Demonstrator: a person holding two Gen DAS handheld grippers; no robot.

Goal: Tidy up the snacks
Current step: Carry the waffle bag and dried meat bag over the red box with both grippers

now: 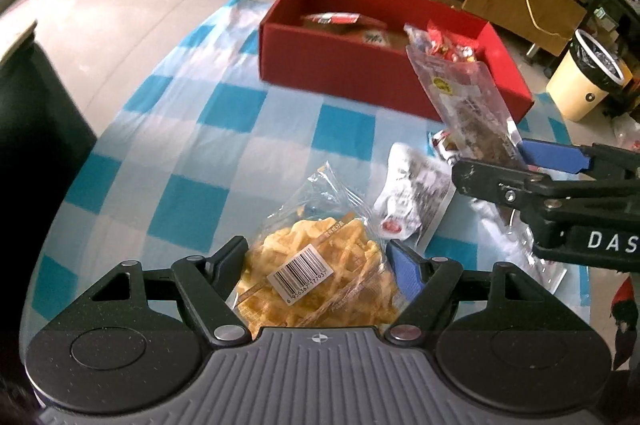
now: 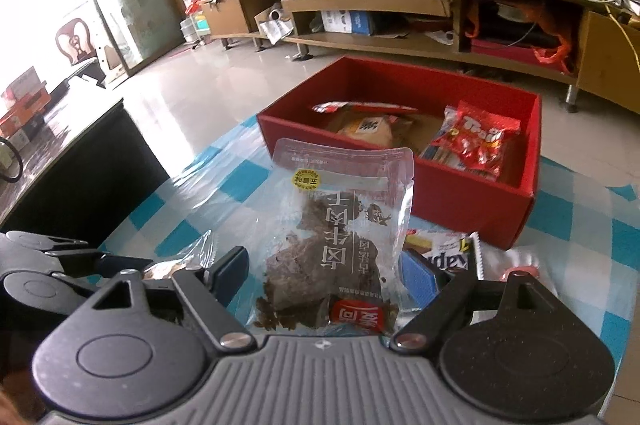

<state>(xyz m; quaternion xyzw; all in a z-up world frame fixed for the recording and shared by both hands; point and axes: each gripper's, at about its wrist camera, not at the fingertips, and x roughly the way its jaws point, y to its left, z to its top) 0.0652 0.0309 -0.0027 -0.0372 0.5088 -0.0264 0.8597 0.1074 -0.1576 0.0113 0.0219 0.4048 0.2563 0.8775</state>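
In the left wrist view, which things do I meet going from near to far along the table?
Left gripper closed on the waffle packet → white packet lying flat → clear jerky bag held up by the right gripper → red box with snacks inside.

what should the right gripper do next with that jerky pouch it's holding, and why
Probably carry it forward over the red box and let go there. The right gripper is shut on the jerky pouch, which stands lifted off the checked cloth, short of the box. Other snacks already lie inside, with bare floor between them. The left gripper is busy around the waffle pack.
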